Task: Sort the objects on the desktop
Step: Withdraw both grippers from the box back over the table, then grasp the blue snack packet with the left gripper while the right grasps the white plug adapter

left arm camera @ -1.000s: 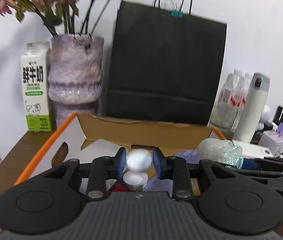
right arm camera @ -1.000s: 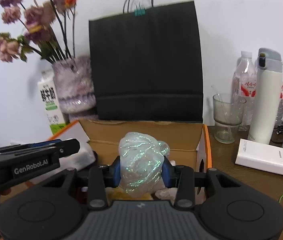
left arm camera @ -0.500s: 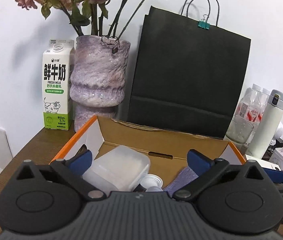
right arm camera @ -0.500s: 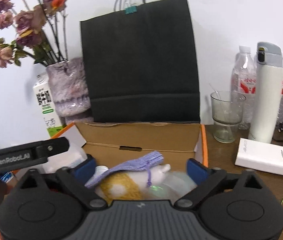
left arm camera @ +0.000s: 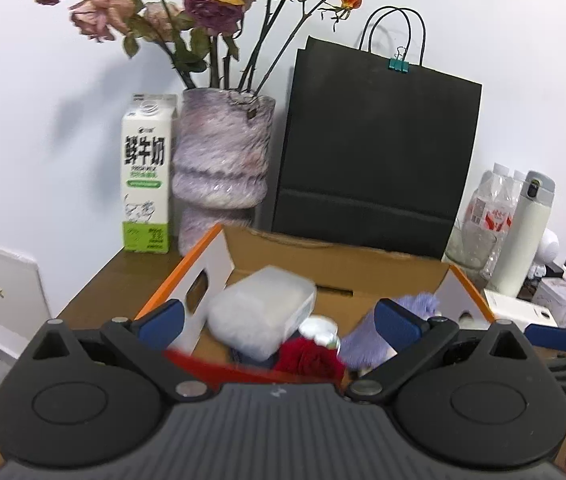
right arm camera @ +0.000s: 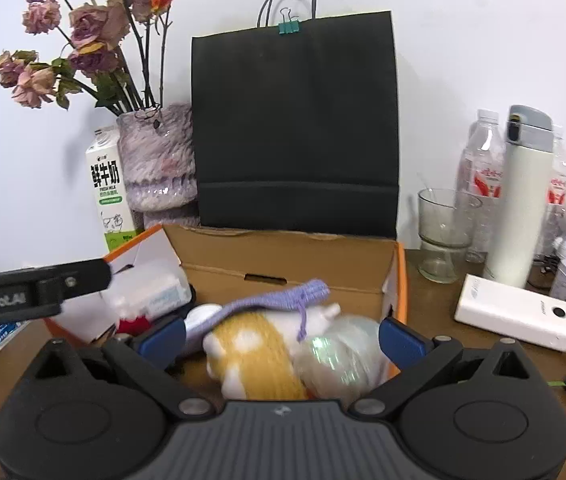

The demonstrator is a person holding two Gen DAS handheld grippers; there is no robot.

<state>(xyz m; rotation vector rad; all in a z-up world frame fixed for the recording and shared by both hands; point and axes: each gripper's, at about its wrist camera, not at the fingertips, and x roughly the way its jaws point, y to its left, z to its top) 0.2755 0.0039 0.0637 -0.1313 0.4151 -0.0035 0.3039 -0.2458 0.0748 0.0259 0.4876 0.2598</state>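
Below the spread, empty right claw [right arm camera: 282,336]: iridescent wrapped bundle [right arm camera: 339,356] inside cardboard box [right arm camera: 291,256]. Left claw [left arm camera: 279,320] likewise spread above frosted plastic container [left arm camera: 267,304].

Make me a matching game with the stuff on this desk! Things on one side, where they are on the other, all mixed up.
Things:
1. milk carton
2. white power bank
3. iridescent plastic wad
4. teal binder clip

Places:
A. inside the cardboard box
B. left of the furry purple vase
C. on top of the black paper bag
D. on the desk, right of the box

Pairs: 1-B, 2-D, 3-A, 4-C
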